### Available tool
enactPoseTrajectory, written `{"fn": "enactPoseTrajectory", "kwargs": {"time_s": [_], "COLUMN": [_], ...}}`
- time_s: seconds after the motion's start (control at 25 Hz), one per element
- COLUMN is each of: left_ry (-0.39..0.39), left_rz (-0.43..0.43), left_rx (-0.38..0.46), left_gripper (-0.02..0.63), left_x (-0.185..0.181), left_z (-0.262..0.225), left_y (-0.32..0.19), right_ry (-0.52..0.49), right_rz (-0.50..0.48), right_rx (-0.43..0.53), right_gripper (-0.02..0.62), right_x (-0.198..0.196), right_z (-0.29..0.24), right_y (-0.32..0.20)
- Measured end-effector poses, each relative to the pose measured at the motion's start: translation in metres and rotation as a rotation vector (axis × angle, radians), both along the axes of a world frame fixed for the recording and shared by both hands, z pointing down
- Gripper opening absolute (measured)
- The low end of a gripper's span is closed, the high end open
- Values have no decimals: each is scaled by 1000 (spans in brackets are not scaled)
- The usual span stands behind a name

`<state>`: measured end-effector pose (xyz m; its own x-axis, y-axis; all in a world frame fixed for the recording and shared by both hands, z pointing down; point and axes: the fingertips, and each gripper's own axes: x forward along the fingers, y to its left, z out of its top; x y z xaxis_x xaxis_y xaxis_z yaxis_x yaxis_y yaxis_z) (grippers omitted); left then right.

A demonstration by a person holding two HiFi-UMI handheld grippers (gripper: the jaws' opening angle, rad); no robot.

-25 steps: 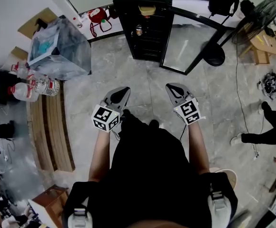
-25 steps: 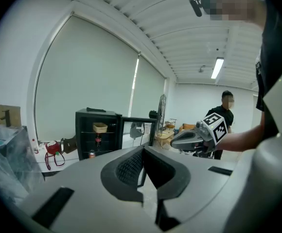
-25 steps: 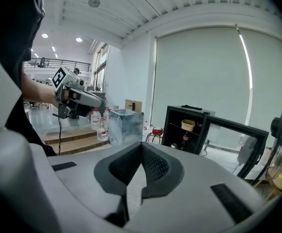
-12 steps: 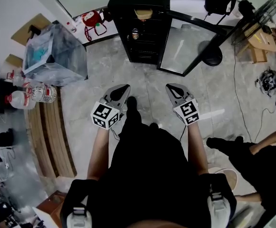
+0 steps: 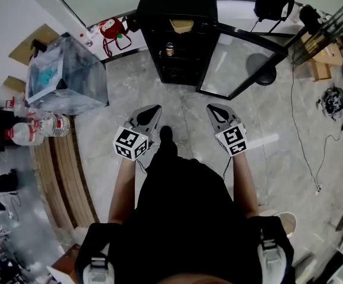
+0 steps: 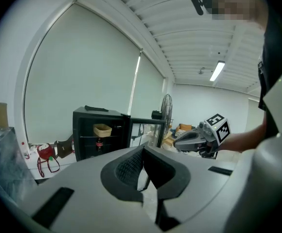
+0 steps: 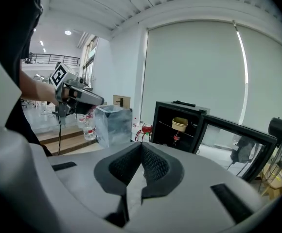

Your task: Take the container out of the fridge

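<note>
A black mini fridge (image 5: 177, 37) stands on the floor ahead with its glass door (image 5: 242, 64) swung open to the right. A tan container (image 5: 181, 24) sits on its top shelf, and a small dark bottle (image 5: 170, 50) on the shelf below. Both are also seen in the left gripper view, container (image 6: 102, 129), and the right gripper view, container (image 7: 180, 124). My left gripper (image 5: 155, 110) and right gripper (image 5: 213, 108) are held side by side at waist height, well short of the fridge. Both are shut and hold nothing.
A clear plastic box (image 5: 65, 76) and water bottles (image 5: 38, 128) sit at the left beside a wooden step (image 5: 65, 170). A floor fan (image 5: 322, 25), a black bag (image 5: 273, 3) and cardboard boxes (image 5: 322, 64) are at the right; a cable (image 5: 301, 141) runs over the floor.
A person who crossed the floor at the right has left the view. The fridge sits slightly nearer in the head view. Both grippers keep their place and stay shut.
</note>
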<state>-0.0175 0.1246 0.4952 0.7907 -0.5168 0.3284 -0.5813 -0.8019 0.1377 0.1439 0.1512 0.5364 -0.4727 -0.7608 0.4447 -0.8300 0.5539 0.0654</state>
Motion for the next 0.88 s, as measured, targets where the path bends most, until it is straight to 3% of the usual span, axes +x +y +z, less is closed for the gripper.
{"fn": "enactPoseTrajectory", "kwargs": {"time_s": [0.88], "left_ry": [6], "left_rz": [118], "left_rx": [-20], "left_gripper": [15], "left_x": [-53], "left_z": [11], "left_y": [-137], "right_ry": [82], "right_rz": [96], "right_rx": [-13], "right_gripper": [-2], "right_x": [-65], "right_z": [0], "right_y": [-126]}}
